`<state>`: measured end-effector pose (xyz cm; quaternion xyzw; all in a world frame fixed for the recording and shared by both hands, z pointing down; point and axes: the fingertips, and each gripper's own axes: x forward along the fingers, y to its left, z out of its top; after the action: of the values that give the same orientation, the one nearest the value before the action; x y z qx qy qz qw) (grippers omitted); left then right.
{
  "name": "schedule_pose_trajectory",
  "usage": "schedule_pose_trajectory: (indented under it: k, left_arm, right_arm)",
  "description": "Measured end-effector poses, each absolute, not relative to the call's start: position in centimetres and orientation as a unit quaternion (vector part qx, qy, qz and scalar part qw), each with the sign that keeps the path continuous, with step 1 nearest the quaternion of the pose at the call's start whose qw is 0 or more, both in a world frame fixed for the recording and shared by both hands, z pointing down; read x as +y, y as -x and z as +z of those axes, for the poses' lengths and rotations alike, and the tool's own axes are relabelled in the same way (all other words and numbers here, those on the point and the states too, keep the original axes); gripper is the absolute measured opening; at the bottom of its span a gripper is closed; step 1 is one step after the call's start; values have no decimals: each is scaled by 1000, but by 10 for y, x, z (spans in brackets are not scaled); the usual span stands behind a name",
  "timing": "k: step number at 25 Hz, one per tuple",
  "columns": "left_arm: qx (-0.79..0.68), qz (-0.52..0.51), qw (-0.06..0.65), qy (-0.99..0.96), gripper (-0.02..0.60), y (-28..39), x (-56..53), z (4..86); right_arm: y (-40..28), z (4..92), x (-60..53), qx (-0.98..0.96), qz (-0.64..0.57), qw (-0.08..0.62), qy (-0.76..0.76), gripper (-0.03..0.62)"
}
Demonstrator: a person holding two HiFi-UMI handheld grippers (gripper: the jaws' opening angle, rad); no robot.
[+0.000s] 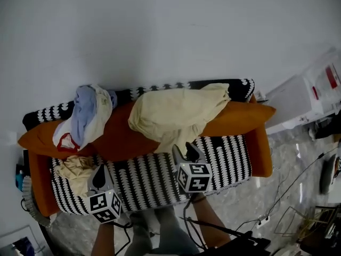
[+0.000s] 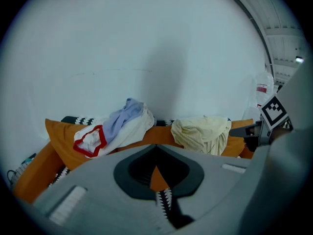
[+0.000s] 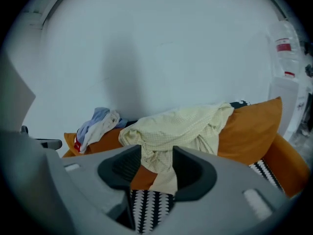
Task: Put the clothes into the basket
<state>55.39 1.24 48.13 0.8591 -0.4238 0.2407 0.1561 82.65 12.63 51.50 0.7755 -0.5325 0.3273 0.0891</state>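
Basically nothing is done yet: we see three lots of clothes, all on the sofa (image 1: 224, 159), none in a basket.

- Yellow garment (image 1: 176, 111) is draped over the orange cushion (image 1: 245, 119) in the middle of the head view, with one end hanging down onto the striped seat.
- Blue-and-white bundle (image 1: 85, 113), with a red-trimmed piece under it, sits on the cushion at upper left.
- Beige garment (image 1: 74, 169) is crumpled on the seat at lower left, just beside the left tongs (image 1: 99, 173).

Tongs: the left tongs are clenched with nothing in them. Their own view shows only a sliver of cushion and seat past the tips. The right tongs (image 1: 183, 148) are released, jaws wide apart. In the right gripper view the hanging end of the yellow garment lines up in the gap. We don't see the pads pressing on it, so no grasp. We judge this is the approach to the first pick, starting with the yellow garment.

Containers: the only candidate for the basket (image 1: 29, 209) is a curved woven rim at the lower left edge of the head view, mostly cut off by the frame. We can't tell what is in it, if anything.

Left to do: all three pieces need to be grasped, carried and dropped.
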Motion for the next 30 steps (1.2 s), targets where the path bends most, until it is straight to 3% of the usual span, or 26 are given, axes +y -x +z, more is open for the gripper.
schedule_pose_trajectory:
  k: [4, 19, 30]
  left_arm:
    - [-444, 249, 170, -843, -5, -544, 12, 500]
    - [-531, 244, 228, -778, -5, -491, 16, 552]
    - [-552, 253, 255, -753, -5, -470, 20, 579]
  right_arm:
    - [-817, 535, 98, -578, 322, 125, -739, 236]
    - [-809, 595, 8, -635, 264, 264, -676, 253]
    - [-817, 631, -21, -624, 269, 292, -673, 240]
